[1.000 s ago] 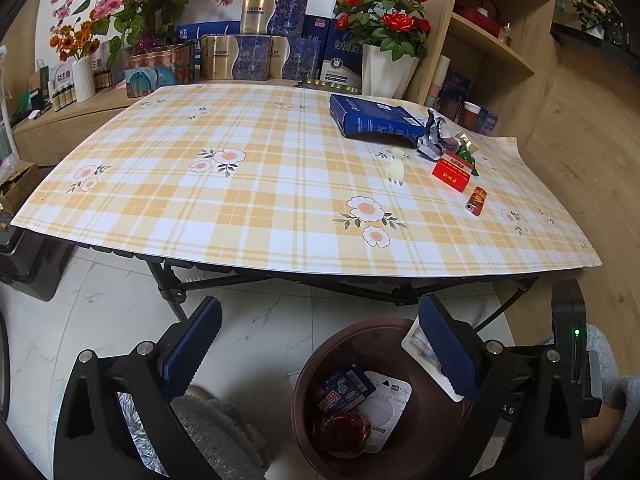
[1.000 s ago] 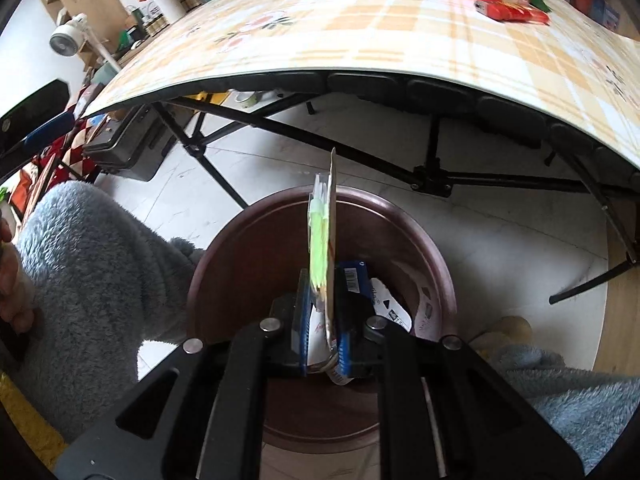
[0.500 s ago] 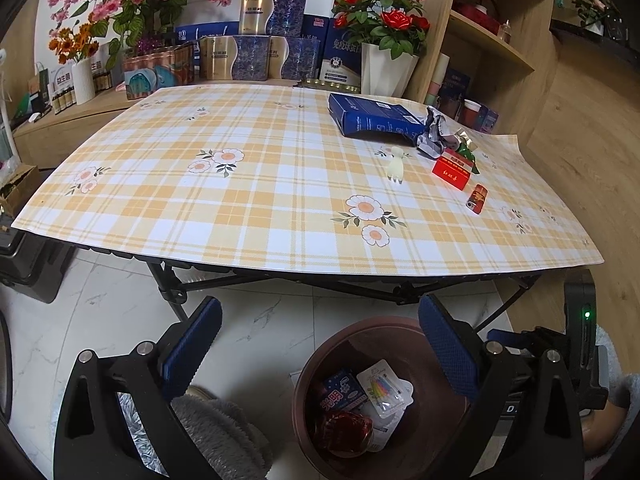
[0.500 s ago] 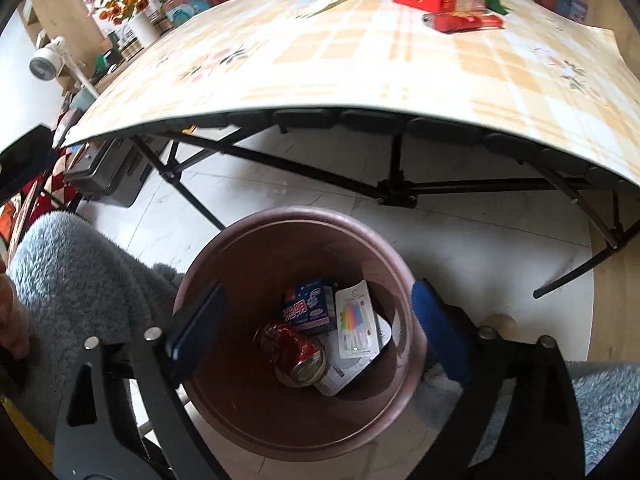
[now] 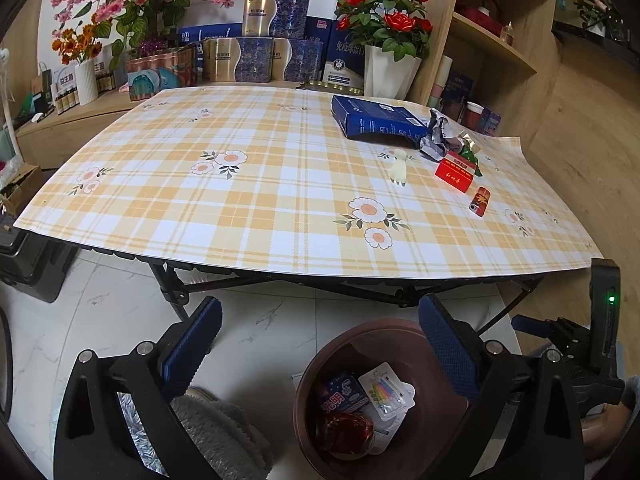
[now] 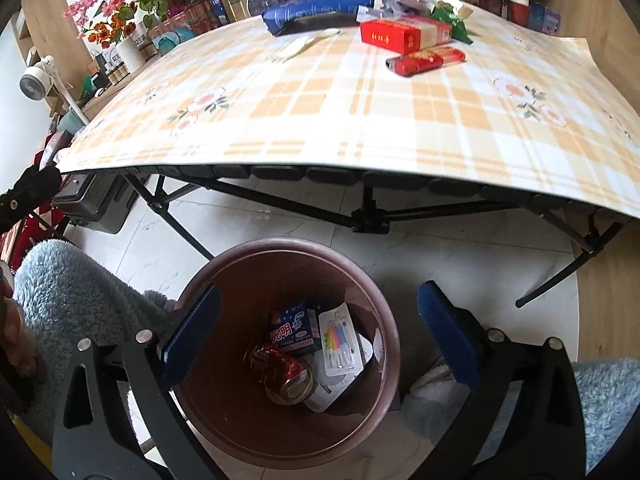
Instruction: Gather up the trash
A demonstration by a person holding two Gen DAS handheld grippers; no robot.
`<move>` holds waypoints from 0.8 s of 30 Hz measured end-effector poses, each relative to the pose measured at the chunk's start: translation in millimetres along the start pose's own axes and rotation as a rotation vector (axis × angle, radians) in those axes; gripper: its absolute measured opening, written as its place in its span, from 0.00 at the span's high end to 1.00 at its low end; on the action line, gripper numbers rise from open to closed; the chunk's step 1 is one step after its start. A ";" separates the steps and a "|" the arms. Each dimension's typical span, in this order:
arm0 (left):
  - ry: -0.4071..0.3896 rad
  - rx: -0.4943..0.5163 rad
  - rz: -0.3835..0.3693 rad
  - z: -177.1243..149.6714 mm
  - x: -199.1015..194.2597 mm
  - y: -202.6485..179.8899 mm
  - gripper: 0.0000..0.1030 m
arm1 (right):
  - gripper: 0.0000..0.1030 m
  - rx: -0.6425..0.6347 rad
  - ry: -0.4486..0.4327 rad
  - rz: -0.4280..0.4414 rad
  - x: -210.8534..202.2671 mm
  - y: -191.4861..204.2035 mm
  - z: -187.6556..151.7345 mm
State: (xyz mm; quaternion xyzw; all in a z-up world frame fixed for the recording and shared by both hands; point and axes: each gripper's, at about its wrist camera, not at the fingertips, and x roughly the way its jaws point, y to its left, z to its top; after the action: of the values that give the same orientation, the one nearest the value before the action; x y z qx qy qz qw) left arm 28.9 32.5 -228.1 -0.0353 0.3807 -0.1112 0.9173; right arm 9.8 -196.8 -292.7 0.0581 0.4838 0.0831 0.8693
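Both the right gripper [image 6: 318, 330] and left gripper [image 5: 320, 344] are held with jaws spread, empty, above the brown bin [image 6: 236, 432]. A candle packet [image 6: 340, 340] and crushed can [image 6: 282, 372] lie inside. Beyond the bin, a red box [image 6: 404, 34] and lighter [image 6: 426, 60] rest on the table [image 6: 360, 120].

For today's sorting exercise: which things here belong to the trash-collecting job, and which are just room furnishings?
Job:
brown bin
red box
red lighter
crumpled wrappers
blue carton
plastic fork

Furnishings:
rose pot
gift boxes
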 end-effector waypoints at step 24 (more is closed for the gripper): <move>0.016 -0.008 -0.140 58.0 24.8 -5.8 0.06 | 0.06 0.043 -0.158 -0.054 -62.4 -45.8 88.0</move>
State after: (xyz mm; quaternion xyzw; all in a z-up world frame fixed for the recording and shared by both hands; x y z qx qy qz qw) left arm 85.8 20.0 -203.4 -0.0648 0.3849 -0.1740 0.9041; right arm 56.4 -256.0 -202.9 0.0698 0.4167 0.0443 0.9053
